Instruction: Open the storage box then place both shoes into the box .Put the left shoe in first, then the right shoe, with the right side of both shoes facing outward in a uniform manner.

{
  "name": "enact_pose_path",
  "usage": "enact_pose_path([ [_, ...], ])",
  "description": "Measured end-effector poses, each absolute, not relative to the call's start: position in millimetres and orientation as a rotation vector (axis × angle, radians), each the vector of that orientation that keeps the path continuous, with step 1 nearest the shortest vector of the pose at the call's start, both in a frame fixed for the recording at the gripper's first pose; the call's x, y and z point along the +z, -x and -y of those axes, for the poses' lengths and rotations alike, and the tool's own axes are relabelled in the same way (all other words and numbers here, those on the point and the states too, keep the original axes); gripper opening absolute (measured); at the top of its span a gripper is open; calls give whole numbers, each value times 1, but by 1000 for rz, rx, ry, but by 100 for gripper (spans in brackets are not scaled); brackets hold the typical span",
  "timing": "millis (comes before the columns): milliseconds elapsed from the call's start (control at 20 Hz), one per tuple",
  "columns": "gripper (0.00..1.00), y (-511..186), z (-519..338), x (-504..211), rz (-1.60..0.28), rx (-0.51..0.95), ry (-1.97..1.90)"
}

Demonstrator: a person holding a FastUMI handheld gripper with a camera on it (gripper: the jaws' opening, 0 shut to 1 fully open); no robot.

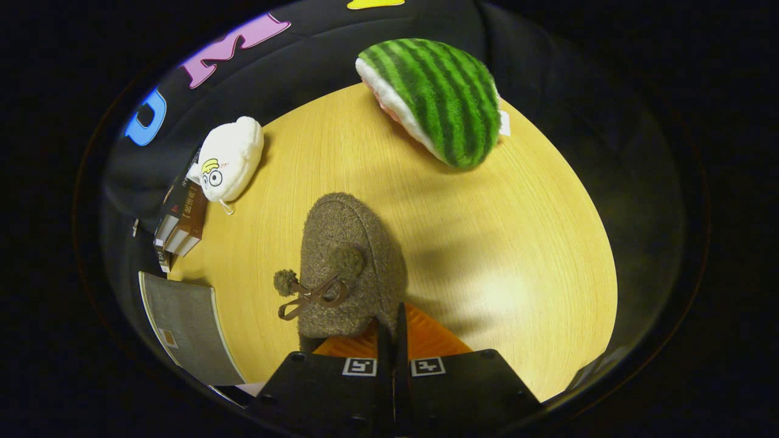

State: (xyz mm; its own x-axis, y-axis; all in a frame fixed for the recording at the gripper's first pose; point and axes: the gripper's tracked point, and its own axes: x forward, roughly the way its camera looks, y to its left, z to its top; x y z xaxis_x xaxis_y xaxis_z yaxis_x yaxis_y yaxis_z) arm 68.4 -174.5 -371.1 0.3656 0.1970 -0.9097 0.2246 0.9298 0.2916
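Your gripper (392, 331) has its two orange fingers (435, 337) drawn almost together, with only a thin dark slit between them. They meet right at the near rim of the shoe (350, 267), but the black gripper body hides the contact, so you cannot tell whether both pads are pressing on that rim or simply closed beside it.

The shoe sits just ahead of the fingers, at 12 o'clock from them and leaning slightly toward 11. It is a fuzzy, brownish-grey slipper-style shoe with a rounded toe pointing away from you. The nap is coarse and uniform across the upper. A thin brown lace (313, 298) is tied in a bow on top, with two pom-poms in the same fuzzy material: one rests on the upper, the other hangs off the side toward 9 o'clock.

The shoe rests on the round light-wood table (487, 243). Well beyond it, at about 1 o'clock, lies a watermelon-slice plush (435, 100) with green stripes and a white rim. At about 10 o'clock sits a white plush (228, 159) with a cartoon face, and just beside it at the table's edge stand some brown books (182, 222). Nearer you, at 9 o'clock from the fingers, is a grey fabric-covered panel (185, 328) with a pale border.
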Motion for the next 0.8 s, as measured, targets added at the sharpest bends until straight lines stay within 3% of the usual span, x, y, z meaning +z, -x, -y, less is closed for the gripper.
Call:
enact_pose_path([
  [300,6,-58,123,-287,-1105,-17,-512],
  [800,5,-28,-33,-175,-1002,87,-714],
])
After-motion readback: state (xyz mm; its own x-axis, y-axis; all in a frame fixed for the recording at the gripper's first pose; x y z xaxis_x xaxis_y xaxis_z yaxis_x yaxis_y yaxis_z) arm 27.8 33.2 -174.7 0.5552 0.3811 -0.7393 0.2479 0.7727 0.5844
